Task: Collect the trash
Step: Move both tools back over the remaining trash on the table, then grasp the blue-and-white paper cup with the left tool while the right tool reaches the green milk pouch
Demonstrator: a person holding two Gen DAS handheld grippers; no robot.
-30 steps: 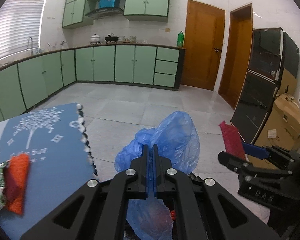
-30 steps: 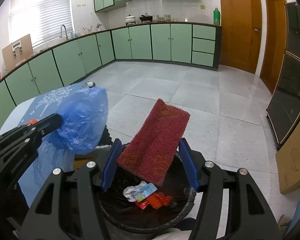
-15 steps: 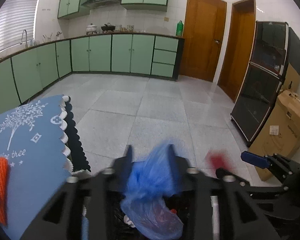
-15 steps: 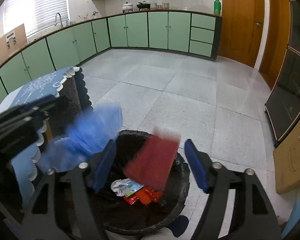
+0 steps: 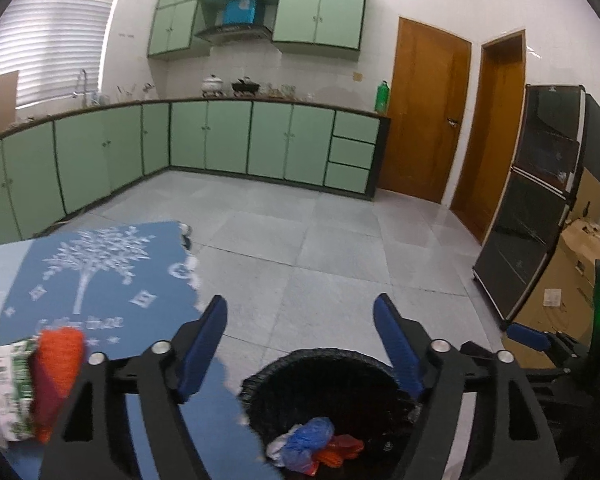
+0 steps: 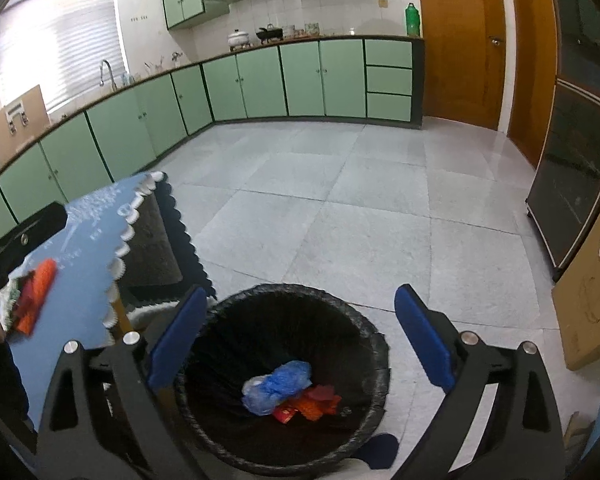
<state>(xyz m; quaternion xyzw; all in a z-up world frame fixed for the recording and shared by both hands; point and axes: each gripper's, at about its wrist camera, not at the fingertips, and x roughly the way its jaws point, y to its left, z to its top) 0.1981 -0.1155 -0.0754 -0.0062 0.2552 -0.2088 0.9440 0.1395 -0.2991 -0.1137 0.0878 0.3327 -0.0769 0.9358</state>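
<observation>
Both my left hand-held gripper and right hand-held gripper hang released and empty over the bin, where the blue bag and red scraps lie. On the counter to the left, an orange wrapper and a green-and-white packet are left to collect.

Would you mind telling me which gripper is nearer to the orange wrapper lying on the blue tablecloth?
The left gripper: the orange wrapper lies just beside its left finger. The right gripper hangs open over the trash bin, farther from the table.
</observation>
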